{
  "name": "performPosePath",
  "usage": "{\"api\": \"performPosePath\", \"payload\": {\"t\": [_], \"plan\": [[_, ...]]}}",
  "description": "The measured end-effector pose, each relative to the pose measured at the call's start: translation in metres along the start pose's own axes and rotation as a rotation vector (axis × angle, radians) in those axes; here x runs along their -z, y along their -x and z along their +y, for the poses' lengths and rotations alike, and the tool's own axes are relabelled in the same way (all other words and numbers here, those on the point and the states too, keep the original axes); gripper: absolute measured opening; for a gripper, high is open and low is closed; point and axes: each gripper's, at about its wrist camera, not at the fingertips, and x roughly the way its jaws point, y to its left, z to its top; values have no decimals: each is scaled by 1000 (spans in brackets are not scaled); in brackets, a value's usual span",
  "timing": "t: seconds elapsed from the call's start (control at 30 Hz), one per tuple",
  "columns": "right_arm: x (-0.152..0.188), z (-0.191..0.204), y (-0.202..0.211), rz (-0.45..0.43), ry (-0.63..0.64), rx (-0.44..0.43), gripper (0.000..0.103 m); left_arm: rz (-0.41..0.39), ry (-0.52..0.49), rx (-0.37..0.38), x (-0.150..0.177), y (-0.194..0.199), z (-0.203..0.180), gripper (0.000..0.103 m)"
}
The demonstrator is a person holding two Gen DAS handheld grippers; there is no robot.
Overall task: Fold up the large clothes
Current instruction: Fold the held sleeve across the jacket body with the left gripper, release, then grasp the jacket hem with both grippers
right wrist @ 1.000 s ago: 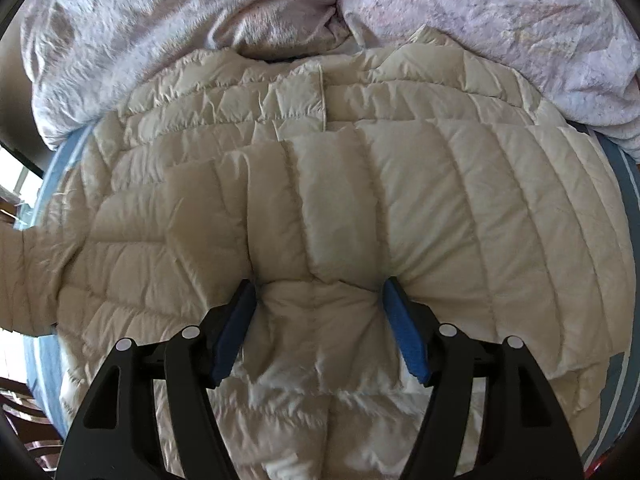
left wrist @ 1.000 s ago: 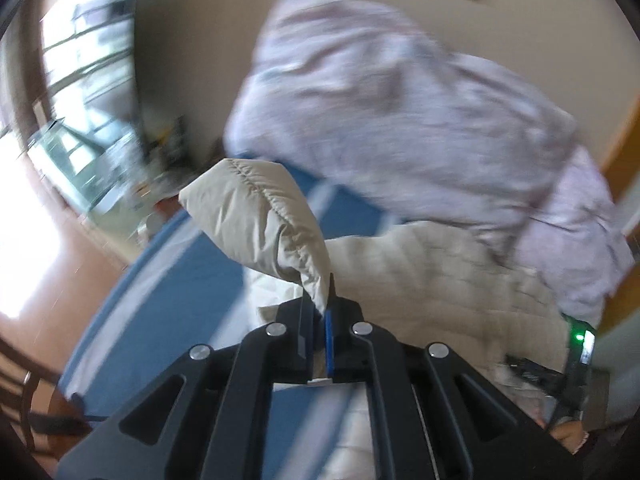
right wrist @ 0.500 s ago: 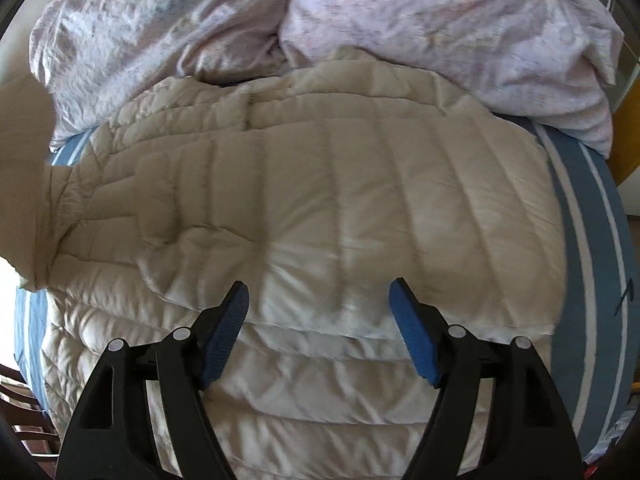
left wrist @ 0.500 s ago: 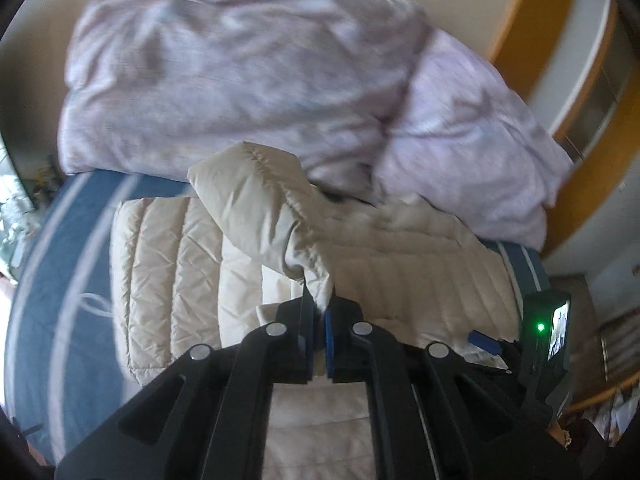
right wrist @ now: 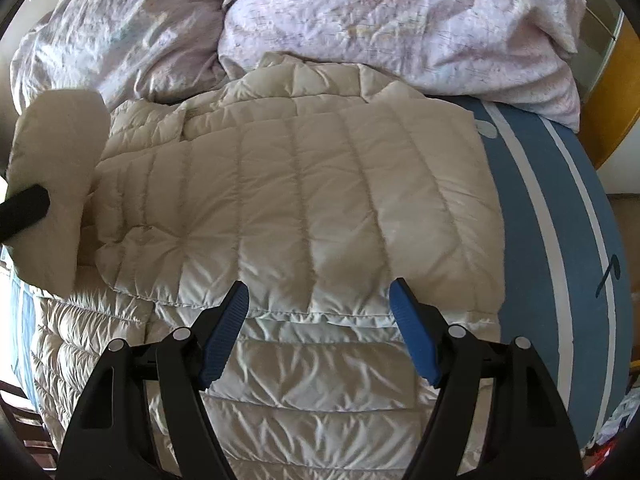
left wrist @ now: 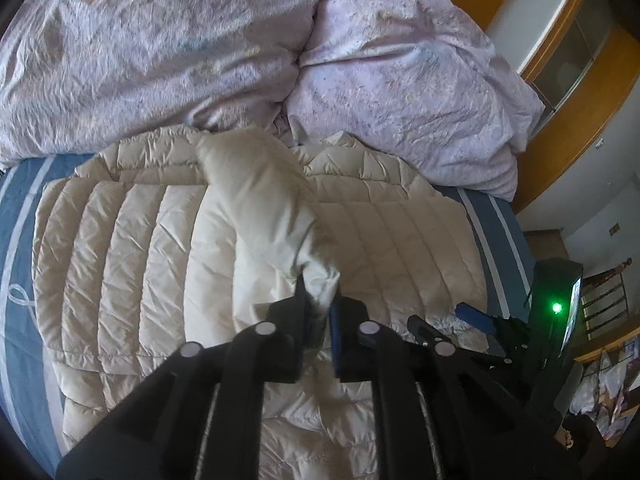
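Observation:
A cream quilted down jacket [left wrist: 140, 248] lies spread flat on the blue striped bed sheet [left wrist: 20, 240]. My left gripper [left wrist: 319, 296] has the cuff of the jacket's sleeve [left wrist: 260, 200] between its pads, and its jaws are opening. The sleeve arches up and across the jacket's body. In the right wrist view the same sleeve [right wrist: 52, 184] hangs at the far left with a black finger [right wrist: 24, 208] of the left gripper on it. Over the folded jacket [right wrist: 320, 200], my right gripper [right wrist: 320, 300] is open, nothing between its blue pads.
A crumpled lilac duvet [left wrist: 200, 48] is piled along the far side of the bed, touching the jacket's collar end. Wooden furniture [left wrist: 560, 152] stands at the right. The bed sheet [right wrist: 540, 220] shows to the right of the jacket. A dark chair [right wrist: 16, 400] sits at lower left.
The left gripper has swung the sleeve from beside the bed over the jacket's body, and its jaws have parted slightly. The right gripper has drawn back toward the jacket's near edge.

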Motion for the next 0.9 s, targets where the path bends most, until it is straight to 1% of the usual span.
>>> {"api": "performPosePath", "payload": {"t": [0.07,0.13,0.23,0.3,0.37,0.4,0.47,0.57,0.63,0.73,0.8,0.87,0.9], "plan": [[-2,-1,1,-7,-1,-4,74,-2,20,15,0,2,7,31],[-4,1,3,-18,-1,-12,74,-13,33,6,-2,5,14,40],[-10,10,7,-42,8,-42,72,-15,52,-19,-4,8,28,43],[-14,19,8,-54,18,-72,63,-13,74,-45,-4,9,42,43],[-18,28,8,-61,29,-100,51,-6,93,-69,-4,8,55,43],[-19,34,8,-62,37,-113,48,-2,100,-80,-3,8,60,43],[-21,44,6,-59,48,-130,39,5,111,-100,0,7,70,43],[-24,61,3,-51,62,-170,34,15,122,-129,5,5,84,43],[-25,73,2,-47,70,-193,34,23,127,-153,9,4,93,43],[-27,85,-1,-45,82,-206,34,35,133,-181,15,2,104,43],[-28,92,-8,-28,90,-193,32,42,139,-196,18,1,112,43],[-26,93,-19,5,89,-167,24,50,149,-205,22,0,119,44],[-25,92,-28,36,81,-147,22,52,153,-209,23,0,121,44]]}}
